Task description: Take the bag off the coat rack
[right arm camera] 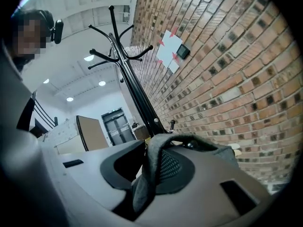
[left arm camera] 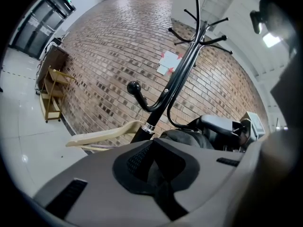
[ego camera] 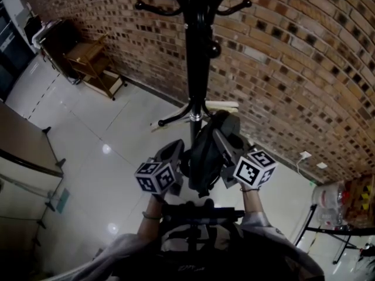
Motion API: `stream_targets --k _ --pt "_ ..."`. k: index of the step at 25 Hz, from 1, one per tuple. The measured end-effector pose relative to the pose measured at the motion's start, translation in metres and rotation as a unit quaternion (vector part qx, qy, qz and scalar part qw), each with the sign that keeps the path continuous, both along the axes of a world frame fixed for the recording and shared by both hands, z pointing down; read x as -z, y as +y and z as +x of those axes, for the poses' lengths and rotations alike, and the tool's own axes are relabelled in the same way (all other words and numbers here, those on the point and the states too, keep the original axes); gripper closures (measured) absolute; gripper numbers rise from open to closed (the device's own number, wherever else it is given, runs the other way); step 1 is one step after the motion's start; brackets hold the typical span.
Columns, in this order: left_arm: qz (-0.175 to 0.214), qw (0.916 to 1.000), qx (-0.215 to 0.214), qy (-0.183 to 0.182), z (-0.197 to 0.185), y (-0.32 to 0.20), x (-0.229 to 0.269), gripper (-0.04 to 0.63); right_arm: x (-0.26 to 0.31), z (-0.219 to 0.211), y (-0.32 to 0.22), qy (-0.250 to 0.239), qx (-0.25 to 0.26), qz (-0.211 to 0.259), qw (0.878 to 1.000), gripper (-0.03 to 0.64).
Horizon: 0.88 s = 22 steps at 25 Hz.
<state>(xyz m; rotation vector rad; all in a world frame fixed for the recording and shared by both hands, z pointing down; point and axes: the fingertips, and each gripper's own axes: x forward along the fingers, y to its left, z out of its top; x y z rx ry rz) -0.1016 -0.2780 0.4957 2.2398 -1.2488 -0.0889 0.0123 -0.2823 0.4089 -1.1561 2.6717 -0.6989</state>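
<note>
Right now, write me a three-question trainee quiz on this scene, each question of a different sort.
1. True or false: the bag hangs from a top hook of the coat rack.
2. What lies between the jaws of the right gripper? A) a grey strap B) a rack hook C) nothing
3. Fill in: the wall behind the rack is made of ____.
Key: 1 false, the top hooks are bare; 2 A, the strap runs between the pads; 3 brick.
</note>
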Motion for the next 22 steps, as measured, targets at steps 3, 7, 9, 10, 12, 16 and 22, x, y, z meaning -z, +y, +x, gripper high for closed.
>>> stream_targets --k 3,7,9,10,12,16,22 --pt "0.001 1.0 0.003 0.006 -0.002 -0.003 0.002 0.588 0.006 0.016 0.006 -0.014 -0.017 0.0 1.0 0.565" --pt "-0.002 0.9999 0.0 0.016 0.001 -0.004 0.0 0.588 0.006 0.041 0.015 -0.062 -0.048 -0.02 0.997 0.568" --pt "-0.003 0.9999 -0.006 0.016 0.005 -0.005 -0.001 0.588 -0.001 0.052 0.019 -0.082 -0.063 -0.036 0.994 0.571" --pt "-0.002 0.9998 -0.008 0.015 0.008 -0.005 -0.001 0.588 -0.007 0.056 0.021 -0.084 -0.07 -0.043 0.993 0.571" --pt "0.0 0.9998 -0.014 0.013 0.013 -0.005 0.0 0.588 -0.02 0.065 0.025 -0.073 -0.085 -0.055 0.992 0.571" --pt "0.0 0.9996 -0.027 0.01 0.023 -0.002 0.002 0.588 -0.038 0.078 0.036 -0.067 -0.111 -0.082 0.988 0.571" --pt "-0.002 0.9991 -0.043 0.004 0.035 0.002 -0.002 0.588 -0.068 0.086 0.05 -0.055 -0.119 -0.096 0.987 0.571"
